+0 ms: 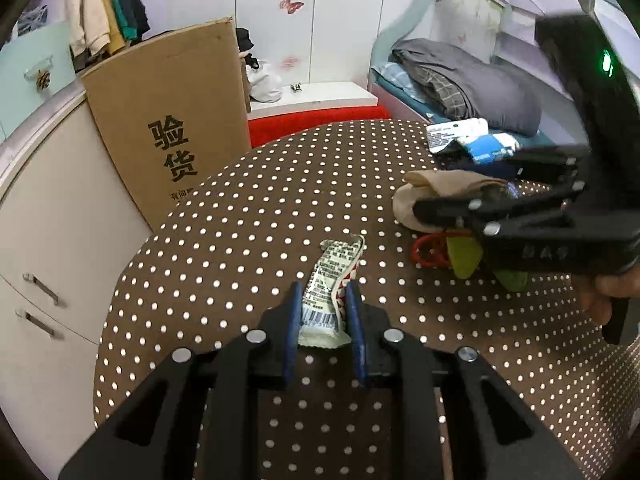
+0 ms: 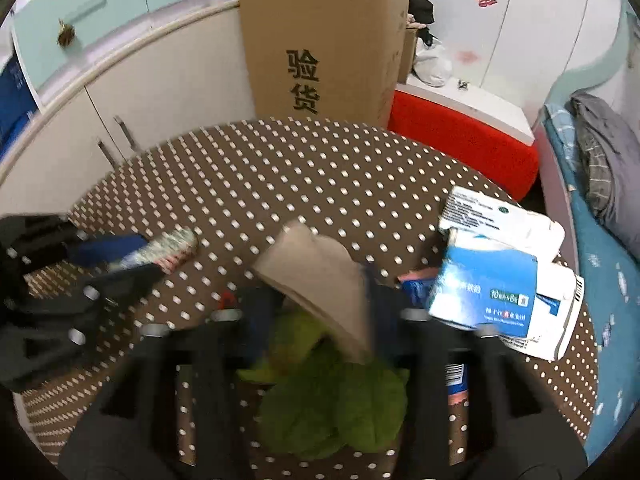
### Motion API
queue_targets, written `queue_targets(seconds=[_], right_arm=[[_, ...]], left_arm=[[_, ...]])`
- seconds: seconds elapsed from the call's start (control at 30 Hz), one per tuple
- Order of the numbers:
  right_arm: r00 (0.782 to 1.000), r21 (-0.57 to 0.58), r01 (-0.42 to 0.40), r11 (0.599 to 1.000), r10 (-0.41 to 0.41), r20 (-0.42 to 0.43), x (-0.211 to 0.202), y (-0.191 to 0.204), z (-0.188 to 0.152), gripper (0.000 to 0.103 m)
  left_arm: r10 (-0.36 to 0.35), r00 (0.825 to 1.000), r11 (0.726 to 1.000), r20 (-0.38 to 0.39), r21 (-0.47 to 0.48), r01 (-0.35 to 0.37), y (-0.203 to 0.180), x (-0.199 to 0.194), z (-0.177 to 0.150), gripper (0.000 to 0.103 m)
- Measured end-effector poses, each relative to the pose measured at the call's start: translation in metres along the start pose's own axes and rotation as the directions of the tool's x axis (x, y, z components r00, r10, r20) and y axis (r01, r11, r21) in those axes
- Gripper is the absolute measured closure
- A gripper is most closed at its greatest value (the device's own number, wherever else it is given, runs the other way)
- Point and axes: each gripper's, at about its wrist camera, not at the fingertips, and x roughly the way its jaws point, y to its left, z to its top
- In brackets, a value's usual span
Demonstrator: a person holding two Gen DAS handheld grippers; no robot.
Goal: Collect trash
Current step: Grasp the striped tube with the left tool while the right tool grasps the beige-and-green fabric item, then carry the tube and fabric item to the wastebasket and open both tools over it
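Two grippers: both were worked over a dotted table (image 1: 240,208), side by side.
Left gripper (image 1: 325,308): it was clamped on a crumpled wrapper (image 1: 334,280), whose barcode end was pinched between the blue pads (image 1: 294,312) while the rest stuck out forward, apparently just above the cloth.
Right gripper (image 2: 316,312): its view was blurred; a beige folded piece (image 2: 320,280) was seen between the fingers, seemingly gripped, though contact could not be confirmed.
Other trash: a blue carton (image 2: 484,292) and a white box (image 2: 500,220) were stacked at the table's right edge, with a green item (image 2: 332,400) and a red ring (image 1: 430,250) beneath the right gripper.
Bin: none was clearly identified; a tall cardboard box (image 1: 168,120) was stood behind the table.
Step in hand: the wrapper was judged ready for carrying off.
Advice: the squeeze should be kept firm, since thin foil slips easily, and the load lifted straight up before being swung clear of the right gripper.
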Motion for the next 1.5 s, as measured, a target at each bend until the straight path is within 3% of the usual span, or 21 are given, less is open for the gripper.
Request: queue_targets(seconds=[0.03,0.2,0.27,0.33,0.4,0.47,0.53,0.6,0.77,0.97,1.0,1.03,1.13,1.27,1.5], right_arm=[[1.0,0.023,-0.015,1.0,0.015,0.01,-0.003,-0.004,-0.002,0.088],[0.976,0.193,-0.195,0.962,0.17,0.136,-0.037,-0.031,-0.011,0.088],[0.954,0.266,-0.284,0.921,0.245,0.173,-0.048,-0.044,-0.016,0.088],[0.918,0.345,-0.391,0.853,0.332,0.219,-0.057,-0.063,-0.025,0.088],[0.895,0.388,-0.445,0.807,0.387,0.223,-0.063,-0.075,-0.032,0.087],[0.917,0.384,-0.399,0.833,0.359,0.174,-0.068,-0.074,-0.038,0.085],[0.943,0.326,-0.331,0.886,0.317,0.098,-0.072,-0.064,-0.05,0.061],[0.95,0.29,-0.309,0.906,0.306,0.055,-0.074,-0.056,-0.064,0.05],[0.958,0.3,-0.285,0.91,0.279,0.065,-0.076,-0.057,-0.077,0.05],[0.943,0.323,-0.331,0.887,0.299,0.145,-0.09,-0.067,-0.074,0.049],[0.941,0.323,-0.337,0.884,0.305,0.147,-0.09,-0.069,-0.073,0.053],[0.942,0.318,-0.334,0.887,0.305,0.141,-0.088,-0.069,-0.071,0.073],[0.956,0.308,-0.292,0.905,0.274,0.102,-0.083,-0.07,-0.067,0.096],[0.92,0.333,-0.381,0.862,0.317,0.232,-0.111,-0.083,-0.071,0.097],[0.881,0.339,-0.405,0.849,0.262,0.394,-0.181,-0.118,-0.077,0.097]], left_arm=[[-0.001,1.0,1.0,0.0,-0.008,0.001,0.001,0.0,-0.001,0.081],[-0.012,1.0,0.998,0.005,-0.056,0.012,0.0,-0.007,-0.008,0.082],[-0.015,1.0,0.997,0.01,-0.074,0.015,0.0,-0.011,-0.01,0.082],[-0.02,1.0,0.996,0.015,-0.089,0.021,-0.002,-0.014,-0.011,0.082],[-0.019,1.0,0.996,0.023,-0.091,0.021,-0.006,-0.021,-0.014,0.082],[-0.019,1.0,0.997,0.025,-0.081,0.021,-0.013,-0.027,-0.017,0.082],[-0.018,1.0,0.998,0.022,-0.065,0.02,-0.021,-0.031,-0.022,0.082],[-0.023,1.0,0.998,0.017,-0.057,0.024,-0.029,-0.034,-0.027,0.082],[-0.03,1.0,0.997,0.0,-0.066,0.03,-0.044,-0.039,-0.043,0.082],[-0.031,1.0,0.998,0.004,-0.061,0.031,-0.053,-0.049,-0.045,0.082],[-0.029,1.0,0.998,0.005,-0.06,0.029,-0.053,-0.051,-0.045,0.082],[-0.026,1.0,0.998,0.006,-0.059,0.026,-0.055,-0.052,-0.045,0.082],[-0.021,1.0,0.998,0.008,-0.055,0.021,-0.057,-0.055,-0.043,0.082],[-0.019,1.0,0.998,0.02,-0.061,0.02,-0.06,-0.063,-0.039,0.082],[-0.039,0.996,0.995,0.084,-0.086,0.046,-0.077,-0.089,-0.018,0.083]])
